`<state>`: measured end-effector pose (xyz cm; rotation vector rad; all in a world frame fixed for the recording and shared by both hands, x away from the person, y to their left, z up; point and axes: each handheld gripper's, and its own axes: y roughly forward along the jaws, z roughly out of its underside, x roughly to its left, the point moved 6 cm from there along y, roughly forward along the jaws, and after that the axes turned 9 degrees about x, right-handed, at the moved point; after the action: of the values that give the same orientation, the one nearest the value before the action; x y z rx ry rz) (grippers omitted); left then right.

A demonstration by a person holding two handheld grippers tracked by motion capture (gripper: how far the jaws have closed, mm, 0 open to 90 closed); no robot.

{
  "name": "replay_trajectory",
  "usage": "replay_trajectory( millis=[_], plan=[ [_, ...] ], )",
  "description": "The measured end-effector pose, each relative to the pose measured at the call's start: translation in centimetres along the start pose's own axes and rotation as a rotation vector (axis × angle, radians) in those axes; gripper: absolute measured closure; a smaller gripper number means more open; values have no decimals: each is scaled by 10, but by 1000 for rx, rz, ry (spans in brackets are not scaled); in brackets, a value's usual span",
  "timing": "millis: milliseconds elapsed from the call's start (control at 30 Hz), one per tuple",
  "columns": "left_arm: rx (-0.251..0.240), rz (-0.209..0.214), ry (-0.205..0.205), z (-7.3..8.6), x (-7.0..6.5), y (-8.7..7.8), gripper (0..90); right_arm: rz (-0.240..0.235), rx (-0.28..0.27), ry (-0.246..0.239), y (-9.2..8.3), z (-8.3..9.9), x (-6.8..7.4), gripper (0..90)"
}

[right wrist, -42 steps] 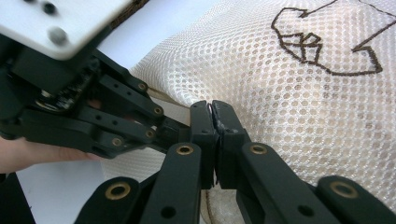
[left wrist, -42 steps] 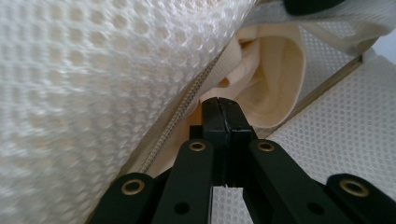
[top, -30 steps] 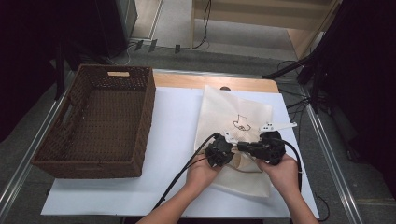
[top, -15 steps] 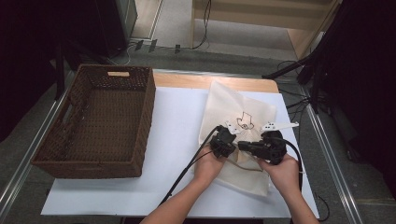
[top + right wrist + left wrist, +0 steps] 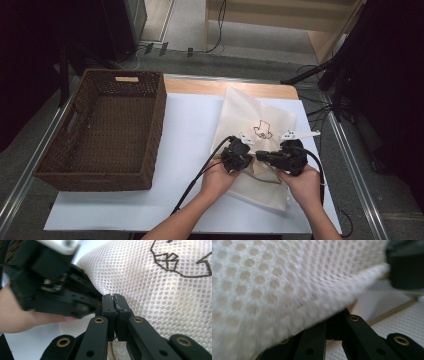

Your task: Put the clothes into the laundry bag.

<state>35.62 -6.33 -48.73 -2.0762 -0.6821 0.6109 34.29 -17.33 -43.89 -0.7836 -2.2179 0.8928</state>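
Mesh bag [image 5: 252, 130], cream-white with a dark outline drawing, lying on the white table cover [image 5: 185, 150] to the right of the brown wicker basket [image 5: 107, 130]. Left gripper [image 5: 243, 159] and right gripper [image 5: 260, 156] meet tip to tip over the bag's near part, each with jaws clamped on a fold of its netting. Basket well apart from both hands.

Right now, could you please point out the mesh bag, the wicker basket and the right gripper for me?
mesh bag [image 5: 250, 107]: high view, on its upper panel above the drawn figure.
wicker basket [image 5: 156, 127]: high view, on its right wall.
right gripper [image 5: 114, 305]: right gripper view, where its shut fingertips pinch the mesh.
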Motion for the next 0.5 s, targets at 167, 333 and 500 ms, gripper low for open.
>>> replay_trajectory(
  millis=[167,333,500],
  plan=[
    [-2,4,39,4,-10,-11,900,-2,-9,4,-7,0,-2,893],
    [-15,20,54,4,-20,-15,900,3,-15,1,-12,1,-1,893],
    [-9,32,60,1,-30,-5,900,8,-18,5,-16,3,-2,893]
  ],
)
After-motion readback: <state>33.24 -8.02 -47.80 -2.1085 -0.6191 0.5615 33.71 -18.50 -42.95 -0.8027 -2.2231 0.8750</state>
